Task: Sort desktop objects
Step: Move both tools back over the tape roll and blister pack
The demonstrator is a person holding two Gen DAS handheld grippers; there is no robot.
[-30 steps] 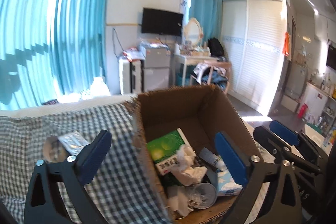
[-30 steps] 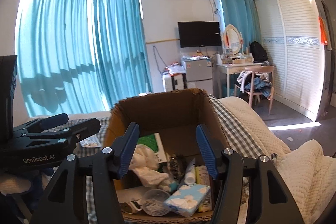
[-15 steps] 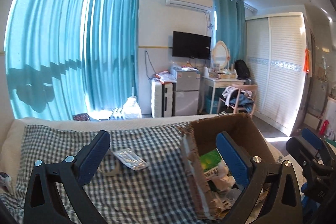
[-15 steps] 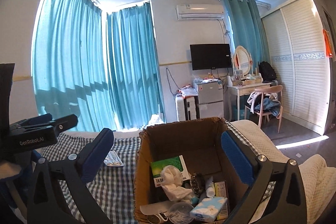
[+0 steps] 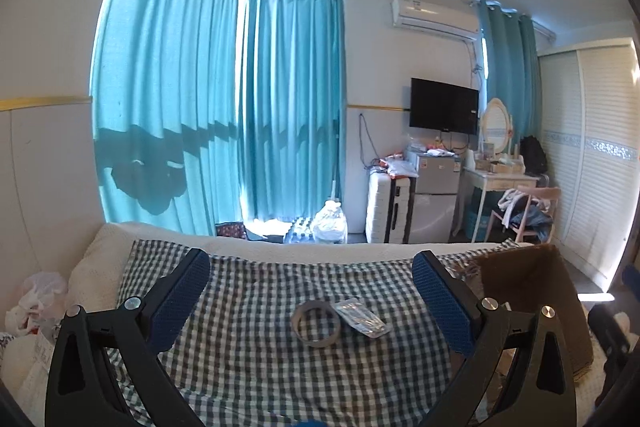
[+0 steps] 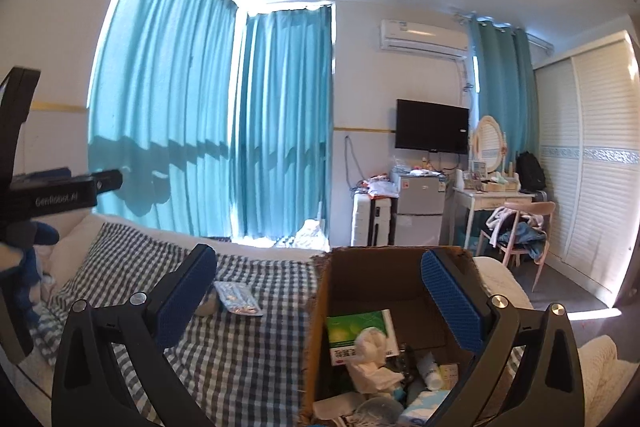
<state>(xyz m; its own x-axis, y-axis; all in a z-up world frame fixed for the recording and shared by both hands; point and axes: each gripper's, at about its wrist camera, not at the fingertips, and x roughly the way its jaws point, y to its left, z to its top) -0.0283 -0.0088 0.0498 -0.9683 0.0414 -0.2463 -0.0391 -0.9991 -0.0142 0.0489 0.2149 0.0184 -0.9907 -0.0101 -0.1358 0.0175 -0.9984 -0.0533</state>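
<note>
The left gripper has its blue-padded jaws spread wide with nothing between them, level over a checked cloth that covers a bed. Framed between its fingers in the left wrist view, a roll of tape lies flat near the middle of the cloth, and a clear blister pack lies just beside it toward the right, close enough that I cannot tell whether they touch. At the cloth's right edge that view catches only the outer wall and far corner of a cardboard box; its contents are hidden.

The right gripper has just been opening and now stands fully apart, empty. Its view looks down into the cardboard box, which sits at the right edge of the checked cloth. Inside lie a green-and-white carton against the left wall, crumpled white tissue on it, a small white bottle and a blue tissue packet toward the near side. Here the blister pack shows left of the box, while the tape is mostly hidden behind the left finger. At this view's left edge, the black body of the other gripper appears side-on, held by a hand in a blue glove.

Beyond the far edge of the bed hang teal curtains.
</note>
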